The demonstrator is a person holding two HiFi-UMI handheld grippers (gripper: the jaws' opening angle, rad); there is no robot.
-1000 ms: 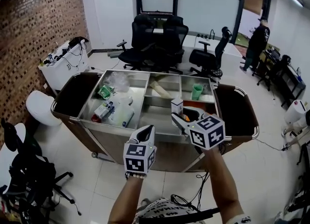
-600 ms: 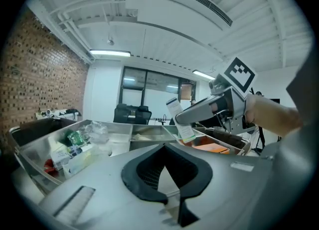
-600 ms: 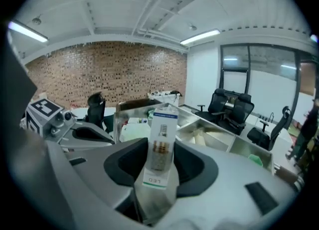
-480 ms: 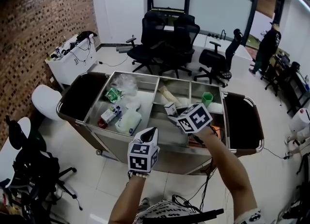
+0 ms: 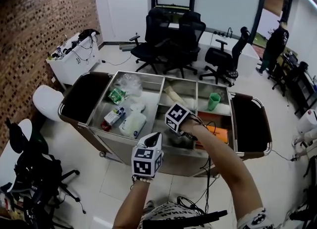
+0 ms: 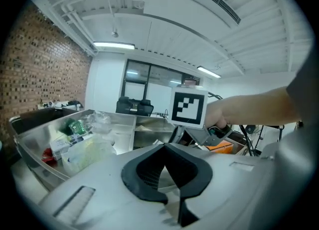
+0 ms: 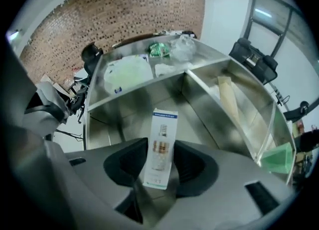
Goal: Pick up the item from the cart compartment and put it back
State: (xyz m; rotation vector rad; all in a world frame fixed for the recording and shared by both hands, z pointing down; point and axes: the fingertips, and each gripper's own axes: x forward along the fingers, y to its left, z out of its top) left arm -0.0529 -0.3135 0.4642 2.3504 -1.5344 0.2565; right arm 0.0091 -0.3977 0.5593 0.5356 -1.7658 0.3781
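- My right gripper (image 7: 160,163) has swung left and down over the last second. It was hanging above the front right of the cart (image 5: 163,77), and now it reaches in over the middle compartment (image 7: 134,112).
- The small white box (image 7: 162,134) has come with it. It was in plain sight in the head view a second ago, but the marker cube now covers it there.
- The right gripper view shows the box clamped between the two dark pads, one on each long side. Its blue-banded end points away from me towards the steel floor of the compartment.
- I cannot tell whether that far end is touching the floor yet.
- I judge the pick-up is done and I am on the putting-back half. What remains is to lower the box onto the floor and let go.
- My right forearm stretches forward and leftward from the lower right. The wrist is cocked over the cart's front edge, and the cube is tilted.
- My left gripper (image 5: 152,139) has barely shifted. Its jaws are closed together with nothing in them.
- It sits in front of the cart's front wall, pointing forward and up. The elbow is bent, and it is clear of the right arm.
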